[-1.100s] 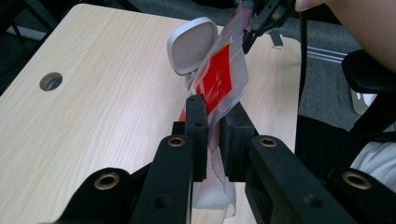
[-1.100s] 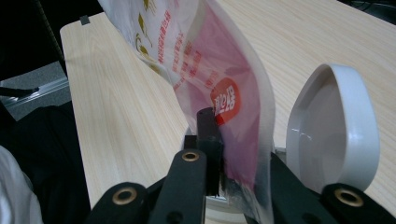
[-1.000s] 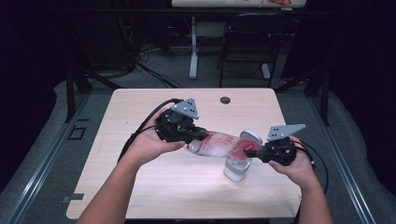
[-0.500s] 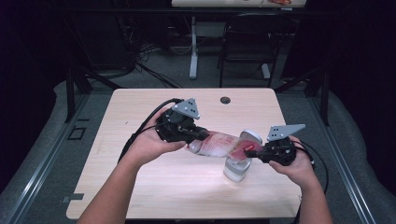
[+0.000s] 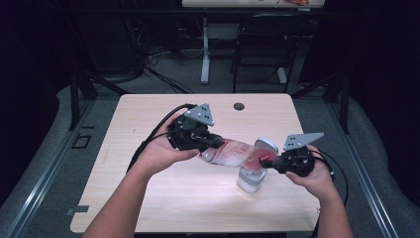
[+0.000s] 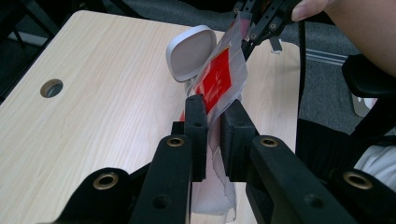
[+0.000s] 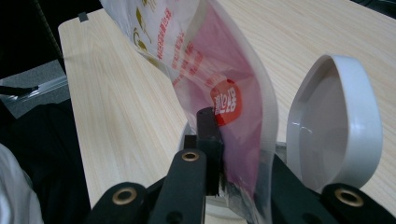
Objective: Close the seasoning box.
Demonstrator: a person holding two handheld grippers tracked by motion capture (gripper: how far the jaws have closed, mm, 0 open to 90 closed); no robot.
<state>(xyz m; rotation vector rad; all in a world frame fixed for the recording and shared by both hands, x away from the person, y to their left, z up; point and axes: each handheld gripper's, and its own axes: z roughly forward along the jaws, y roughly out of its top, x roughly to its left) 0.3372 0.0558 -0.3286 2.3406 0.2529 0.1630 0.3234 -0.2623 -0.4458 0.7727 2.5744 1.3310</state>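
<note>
plastic bag point(image 7: 205, 60), red print, unreadable

A dim lab or test room set up for recording

A plain light-wood desk point(image 5: 163, 198) with a round cable hole point(image 5: 239, 106) stands on grey carpet point(image 5: 44, 168), boxed in by a dark metal frame point(image 5: 77, 94) and black surroundings. Behind it, loose cables point(image 5: 148, 62) lie on the floor beside the white leg of a second desk point(image 5: 204, 54) and an empty black chair point(image 5: 260, 47). Nothing homely is around: bare furniture, wiring and rigging give it the look of a workroom for experiments.
</note>
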